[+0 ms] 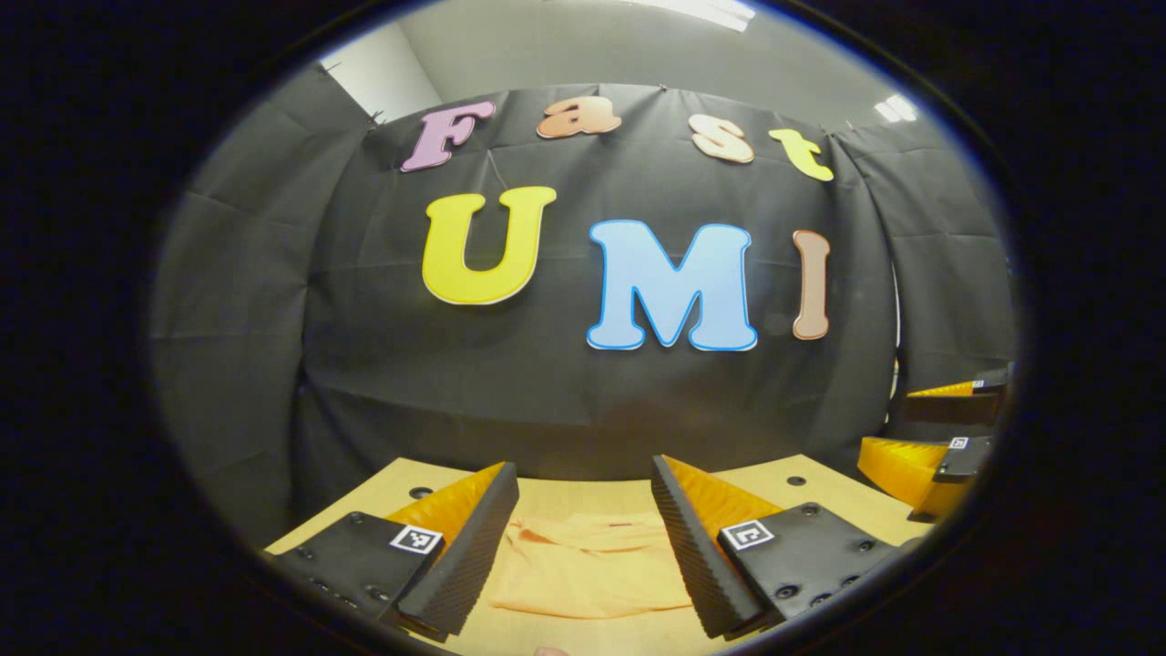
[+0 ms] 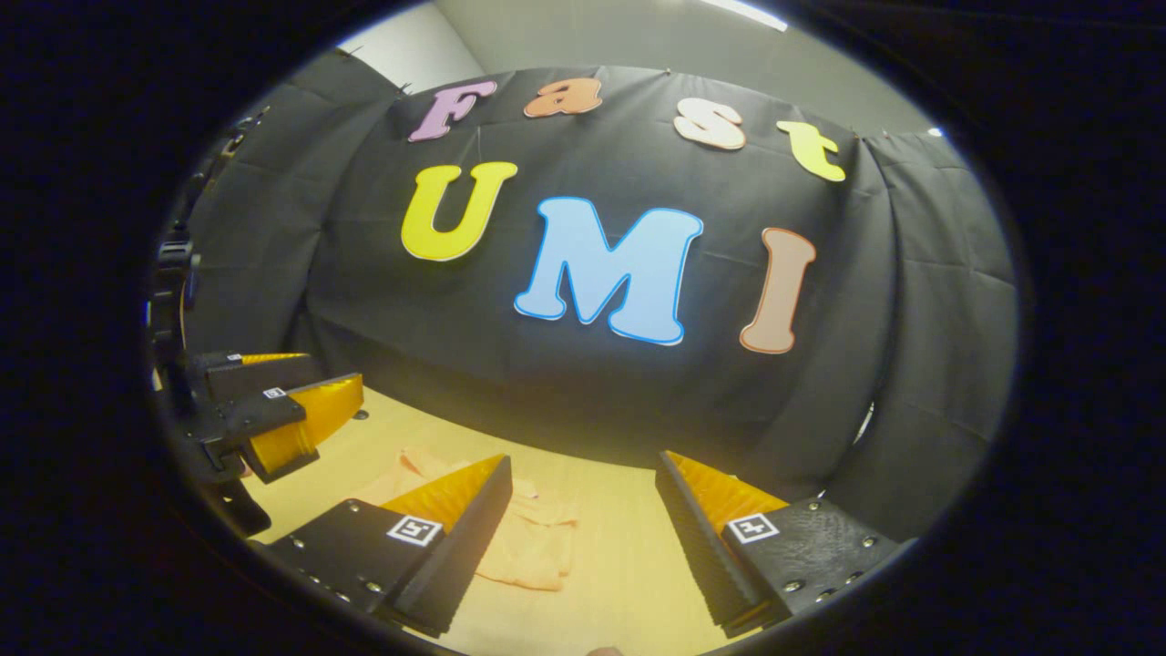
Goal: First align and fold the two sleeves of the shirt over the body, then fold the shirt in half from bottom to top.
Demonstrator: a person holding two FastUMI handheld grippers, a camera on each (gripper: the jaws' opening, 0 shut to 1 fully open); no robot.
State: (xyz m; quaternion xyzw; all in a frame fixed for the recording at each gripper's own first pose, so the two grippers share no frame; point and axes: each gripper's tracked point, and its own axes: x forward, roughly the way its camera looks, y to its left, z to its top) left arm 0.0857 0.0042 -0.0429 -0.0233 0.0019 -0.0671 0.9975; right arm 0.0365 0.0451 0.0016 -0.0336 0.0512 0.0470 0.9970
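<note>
Black cloth closes the booth behind a pale wooden desk [image 1: 583, 497], and on this desk lies the shirt [image 1: 592, 565], a light orange one, spread flat and a little wrinkled. In the left gripper view the left tool [image 1: 583, 547] hangs above the desk with its two fingers set wide apart, holding nothing, and the shirt shows in the gap between them, lower down. In the right gripper view the right tool [image 2: 583, 538] is also wide and empty; the shirt [image 2: 533, 547] lies partly behind its left finger, toward the side where the other tool shows. I judge that the folding is not yet begun, though I cannot clearly make out the sleeves. The cloth seems thin, light and soft, so it will sag and crease when lifted and may slide on the smooth wood. It is better, I think, to pinch each sleeve near its cuff or outer edge, taking one layer only, and to carry it low over the body.
</note>
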